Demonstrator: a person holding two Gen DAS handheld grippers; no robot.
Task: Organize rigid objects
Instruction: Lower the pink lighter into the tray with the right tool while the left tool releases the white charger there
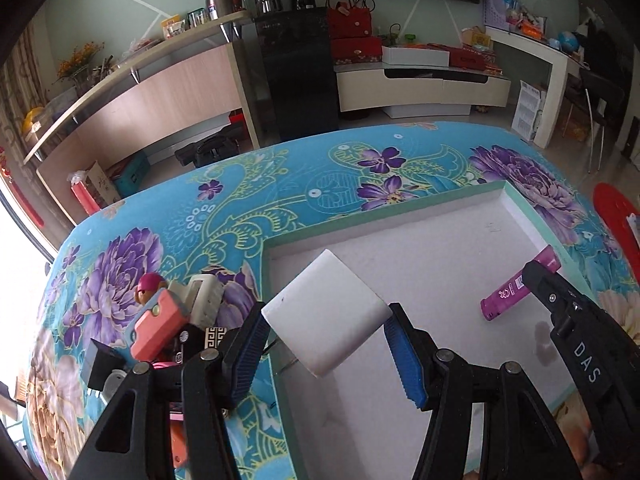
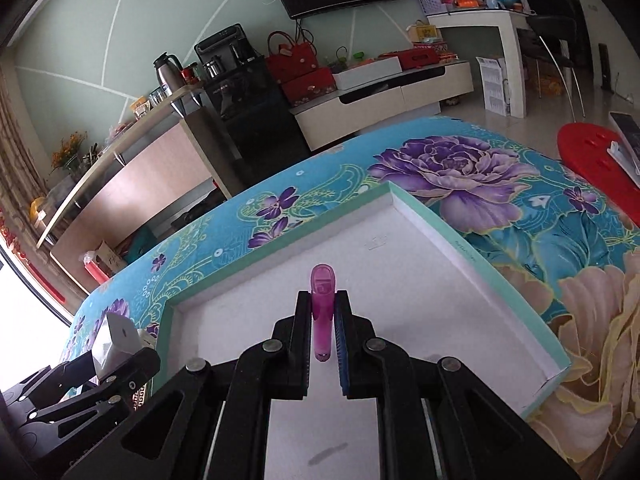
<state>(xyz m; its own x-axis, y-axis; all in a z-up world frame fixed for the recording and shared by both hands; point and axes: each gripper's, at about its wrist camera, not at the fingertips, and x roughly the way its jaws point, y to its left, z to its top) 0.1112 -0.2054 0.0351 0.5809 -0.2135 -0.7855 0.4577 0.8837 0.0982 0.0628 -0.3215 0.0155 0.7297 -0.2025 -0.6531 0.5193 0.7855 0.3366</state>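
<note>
while both grippers hang over the white tray (image 1: 440, 264), the left gripper (image 1: 326, 340) pinches a white block (image 1: 326, 312) by its two sides, tilted, above the tray's near-left corner. the right gripper (image 2: 323, 336) squeezes a slim pink lighter (image 2: 322, 312) between its pads, over the tray's middle. risk, i'd say: the block is gripped near one end and could swivel or clip the green rim (image 1: 266, 280) on the way down. plenty of bare tray floor ahead; the toy pile (image 1: 168, 320) crowds the rim's outer left side.
</note>
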